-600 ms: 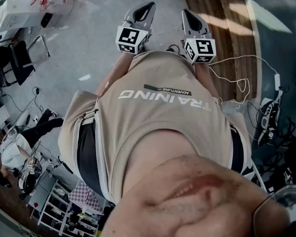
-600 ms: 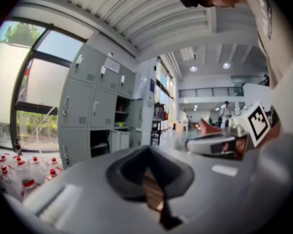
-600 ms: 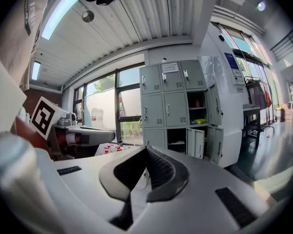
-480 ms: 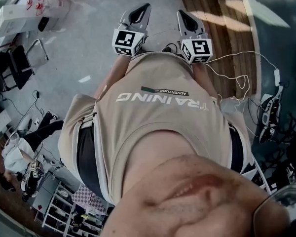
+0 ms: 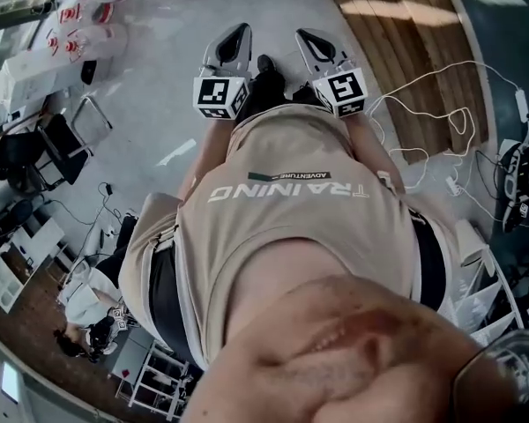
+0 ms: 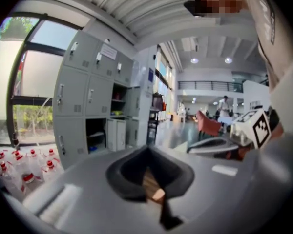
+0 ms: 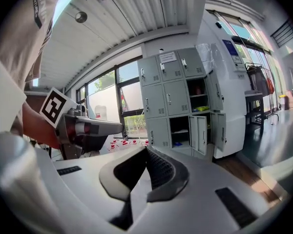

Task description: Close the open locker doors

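A bank of grey lockers stands ahead by the window wall. One upper compartment and one lower compartment gape, and the lower door swings out to the right. The same lockers fill the left of the left gripper view, with a dark open compartment low down. My left gripper and right gripper are held side by side in front of my chest, well short of the lockers. Both are shut with nothing between their jaws.
Red-capped bottles stand on the floor left of the lockers. A tall white machine adjoins their right side. White cables trail over the floor beside a wooden strip. Chairs and a seated person are off to the left.
The head view has swung, so the floor shifted beneath me. The two grippers have drawn slightly closer together and stayed shut.
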`<move>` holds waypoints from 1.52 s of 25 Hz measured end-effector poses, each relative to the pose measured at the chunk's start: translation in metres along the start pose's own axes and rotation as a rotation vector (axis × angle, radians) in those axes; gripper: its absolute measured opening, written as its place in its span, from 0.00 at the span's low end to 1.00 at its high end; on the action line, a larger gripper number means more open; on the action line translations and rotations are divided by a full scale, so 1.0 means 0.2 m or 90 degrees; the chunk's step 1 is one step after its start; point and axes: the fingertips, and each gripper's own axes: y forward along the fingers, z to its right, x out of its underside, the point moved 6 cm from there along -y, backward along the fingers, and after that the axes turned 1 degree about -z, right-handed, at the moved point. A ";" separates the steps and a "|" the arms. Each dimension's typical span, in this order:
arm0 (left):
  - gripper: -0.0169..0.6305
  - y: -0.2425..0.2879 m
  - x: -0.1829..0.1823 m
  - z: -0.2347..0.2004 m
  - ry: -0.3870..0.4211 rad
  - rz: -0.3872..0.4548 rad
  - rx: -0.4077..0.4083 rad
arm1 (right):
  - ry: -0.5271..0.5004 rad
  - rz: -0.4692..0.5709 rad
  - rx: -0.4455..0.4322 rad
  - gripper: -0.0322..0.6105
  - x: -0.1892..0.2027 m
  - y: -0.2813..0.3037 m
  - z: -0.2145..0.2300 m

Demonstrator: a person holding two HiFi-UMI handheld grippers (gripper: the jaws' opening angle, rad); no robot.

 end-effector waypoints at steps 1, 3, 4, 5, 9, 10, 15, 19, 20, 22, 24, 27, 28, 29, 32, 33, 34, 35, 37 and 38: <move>0.03 0.02 0.02 0.00 -0.003 -0.007 0.007 | 0.000 -0.001 0.000 0.07 0.01 0.02 -0.01; 0.03 0.05 0.07 -0.02 -0.011 -0.018 0.020 | 0.007 -0.012 0.002 0.07 0.01 0.06 -0.01; 0.03 0.07 0.07 -0.04 -0.014 -0.018 0.025 | 0.010 -0.020 0.003 0.07 0.00 0.10 -0.01; 0.03 0.08 0.07 -0.07 -0.017 -0.016 0.030 | 0.015 -0.026 0.000 0.07 0.00 0.14 -0.01; 0.03 0.18 0.01 -0.19 -0.024 0.011 0.051 | 0.053 -0.027 -0.057 0.07 -0.08 0.28 -0.02; 0.03 0.21 -0.01 -0.22 -0.026 0.019 0.055 | 0.052 -0.032 -0.069 0.07 -0.11 0.32 -0.02; 0.03 0.32 -0.12 -0.55 -0.024 0.061 0.073 | 0.009 -0.034 -0.064 0.07 -0.28 0.65 -0.03; 0.03 0.39 -0.12 -0.80 -0.037 0.055 0.077 | 0.024 -0.015 -0.040 0.07 -0.40 0.90 -0.02; 0.03 0.41 -0.12 -0.84 -0.040 0.052 0.082 | 0.031 -0.012 -0.036 0.07 -0.42 0.94 -0.01; 0.03 0.45 -0.11 -0.91 -0.039 0.048 0.093 | 0.034 -0.012 -0.028 0.07 -0.43 1.00 0.01; 0.03 0.50 -0.10 -0.96 -0.034 0.038 0.098 | 0.030 -0.024 -0.019 0.07 -0.42 1.04 0.04; 0.03 0.52 -0.10 -1.01 -0.032 0.029 0.089 | 0.034 -0.039 -0.022 0.07 -0.38 1.10 0.06; 0.03 0.53 -0.10 -1.02 -0.035 0.032 0.085 | 0.037 -0.039 -0.023 0.07 -0.38 1.12 0.08; 0.03 0.54 -0.10 -1.03 -0.039 0.035 0.080 | 0.039 -0.037 -0.024 0.07 -0.39 1.15 0.10; 0.03 0.61 -0.12 -1.06 -0.045 0.033 0.071 | 0.039 -0.024 -0.022 0.07 -0.41 1.23 0.20; 0.03 0.64 -0.13 -1.07 -0.041 0.029 0.069 | 0.037 -0.019 -0.021 0.07 -0.42 1.26 0.24; 0.03 0.68 -0.16 -1.07 -0.036 0.028 0.067 | 0.033 -0.015 -0.020 0.07 -0.43 1.28 0.28; 0.03 0.72 -0.18 -1.07 -0.031 0.029 0.064 | 0.024 -0.014 -0.018 0.07 -0.44 1.30 0.32; 0.03 0.80 -0.24 -1.09 -0.020 0.029 0.056 | -0.008 -0.023 -0.014 0.07 -0.45 1.34 0.41; 0.03 0.84 -0.27 -1.10 -0.015 0.029 0.051 | -0.027 -0.025 -0.014 0.07 -0.47 1.37 0.46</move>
